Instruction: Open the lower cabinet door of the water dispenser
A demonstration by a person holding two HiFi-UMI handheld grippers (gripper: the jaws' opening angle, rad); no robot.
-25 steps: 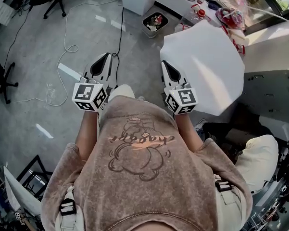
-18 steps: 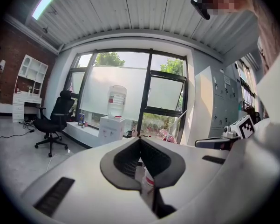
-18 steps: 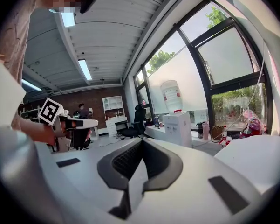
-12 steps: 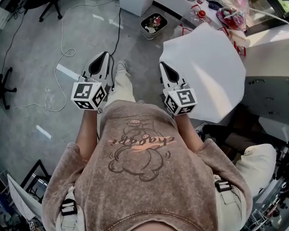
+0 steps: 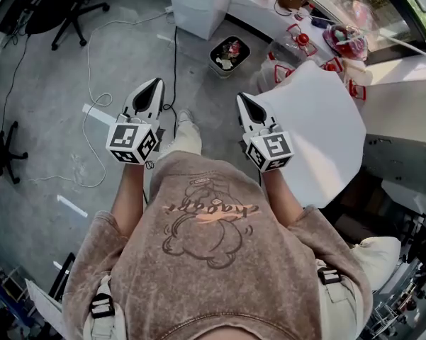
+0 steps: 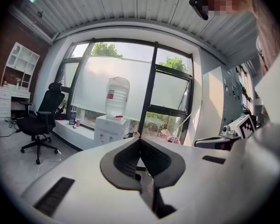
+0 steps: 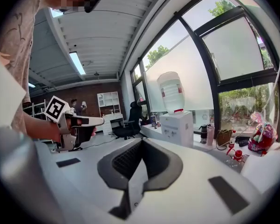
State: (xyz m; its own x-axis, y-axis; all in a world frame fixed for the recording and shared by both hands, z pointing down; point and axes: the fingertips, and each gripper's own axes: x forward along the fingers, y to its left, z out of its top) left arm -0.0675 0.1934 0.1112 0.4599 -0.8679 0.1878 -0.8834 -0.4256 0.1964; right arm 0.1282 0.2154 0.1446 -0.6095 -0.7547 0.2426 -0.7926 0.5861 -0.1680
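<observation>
Before the window [image 6: 130, 71] stands one water dispenser [image 6: 110, 129]; left tool [image 5: 158, 82] and right tool [image 5: 240, 96] both closed, empty.

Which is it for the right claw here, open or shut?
Shut. In the right gripper view the right claw has its jaws meeting at the tips, with nothing between them.

We are looking down on a grey concrete floor [image 5: 42, 119]. A white water dispenser [image 5: 198, 6] is standing on it at the far side, with a small black bin [image 5: 229, 53] sitting near it. A white cable [image 5: 89, 69] and a black cable [image 5: 175, 62] are trailing across the floor, and a black office chair [image 5: 64, 9] is standing well to the left.
</observation>
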